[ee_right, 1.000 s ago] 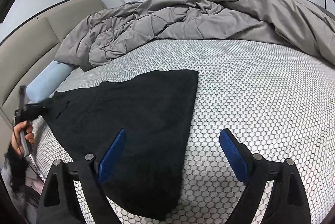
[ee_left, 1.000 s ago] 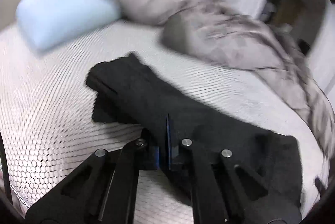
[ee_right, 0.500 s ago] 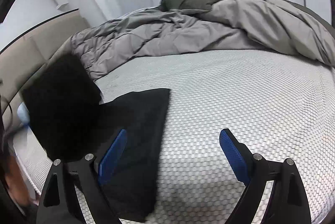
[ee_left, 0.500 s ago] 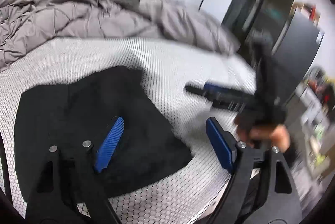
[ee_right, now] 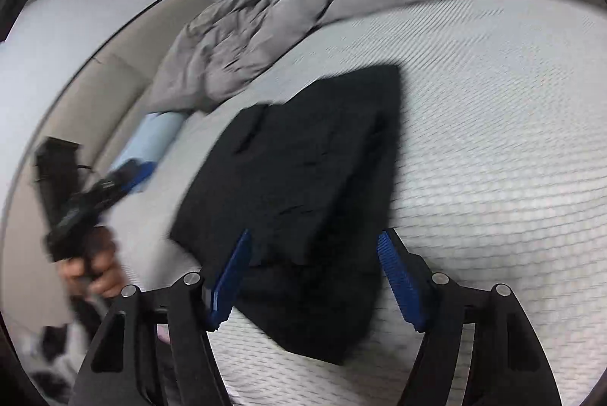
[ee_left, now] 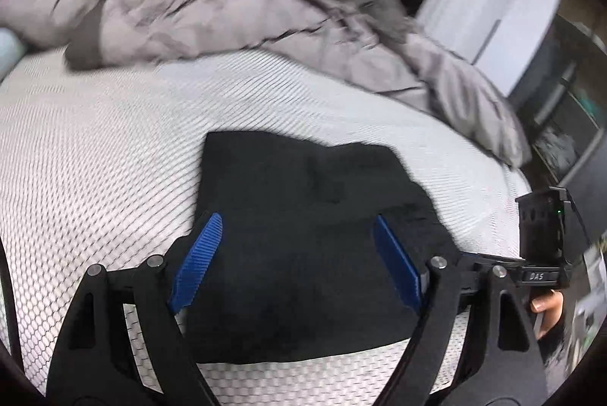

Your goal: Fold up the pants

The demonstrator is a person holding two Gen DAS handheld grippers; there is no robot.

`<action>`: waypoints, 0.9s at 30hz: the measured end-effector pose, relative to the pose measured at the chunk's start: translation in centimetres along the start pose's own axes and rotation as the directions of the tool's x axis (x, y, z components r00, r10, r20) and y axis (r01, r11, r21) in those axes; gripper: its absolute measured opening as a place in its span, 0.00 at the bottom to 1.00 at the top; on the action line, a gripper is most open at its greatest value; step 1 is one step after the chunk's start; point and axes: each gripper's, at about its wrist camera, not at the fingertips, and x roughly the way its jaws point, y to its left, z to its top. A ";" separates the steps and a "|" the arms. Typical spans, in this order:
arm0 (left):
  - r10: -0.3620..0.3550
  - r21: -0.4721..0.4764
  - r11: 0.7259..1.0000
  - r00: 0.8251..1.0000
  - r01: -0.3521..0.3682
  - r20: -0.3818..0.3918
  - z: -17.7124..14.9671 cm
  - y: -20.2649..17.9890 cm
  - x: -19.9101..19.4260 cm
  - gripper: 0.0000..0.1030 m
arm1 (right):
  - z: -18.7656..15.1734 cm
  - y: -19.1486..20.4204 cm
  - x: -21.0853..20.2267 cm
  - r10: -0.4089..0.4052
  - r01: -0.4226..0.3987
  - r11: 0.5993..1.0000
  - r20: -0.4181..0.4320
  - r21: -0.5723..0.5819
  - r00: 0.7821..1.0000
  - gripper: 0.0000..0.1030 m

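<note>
The black pants [ee_left: 303,216] lie folded in a thick stack on the white mattress [ee_left: 95,159]. My left gripper [ee_left: 297,265] hovers over their near part, open, blue pads wide apart with nothing pinched. In the right wrist view the pants [ee_right: 303,170] reach down between the pads of my right gripper [ee_right: 316,280]. Its jaws are closing, and the pads stand clear of the cloth on both sides. The left gripper [ee_right: 76,201] shows at that view's left edge, held by a hand [ee_right: 95,269]. The right gripper [ee_left: 542,235] shows at the right of the left wrist view.
A crumpled grey duvet [ee_left: 227,7] is heaped across the far side of the bed. A light blue pillow [ee_right: 148,144] lies by the beige headboard [ee_right: 114,95]. Dark furniture [ee_left: 569,125] stands past the bed's right edge. Bare mattress [ee_right: 493,140] stretches right of the pants.
The left gripper let go of the pants end it was shut on, opened wide and swung back. The pants went from a long strip to a shorter stack. The right gripper's jaws narrowed.
</note>
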 end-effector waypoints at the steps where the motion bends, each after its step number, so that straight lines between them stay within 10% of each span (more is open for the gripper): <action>1: 0.015 -0.011 1.000 1.000 -0.015 -0.012 -0.3 1.0 0.3 0.78 | 0.1 -0.2 0.7 0.013 -0.012 1.000 -0.012 0.018 1.000 0.69; 7: 0.096 0.038 0.995 0.995 -0.095 -0.024 -1.3 4.0 1.1 0.78 | 1.0 -1.7 3.3 0.023 -0.017 0.992 -0.049 0.127 0.999 0.63; 9: 0.108 0.045 0.993 0.994 -0.107 -0.025 -1.5 4.6 0.9 0.78 | 1.3 -1.0 2.8 -0.015 0.018 0.995 -0.035 0.095 0.999 0.29; 12: 0.119 0.053 0.992 0.993 -0.117 -0.020 -2.0 5.2 0.4 0.78 | 1.8 1.8 0.5 -0.016 0.016 1.000 0.044 0.008 0.999 0.18; 21: 0.174 0.113 0.980 0.980 -0.163 -0.094 -3.2 5.8 2.7 0.78 | -0.5 1.8 2.3 -0.161 0.157 0.987 -0.116 -0.043 0.980 0.28; 27: 0.169 0.152 0.976 0.982 -0.154 -0.089 -3.4 5.1 2.5 0.78 | 0.3 1.9 -2.3 -0.104 0.104 0.995 0.057 -0.007 0.993 0.46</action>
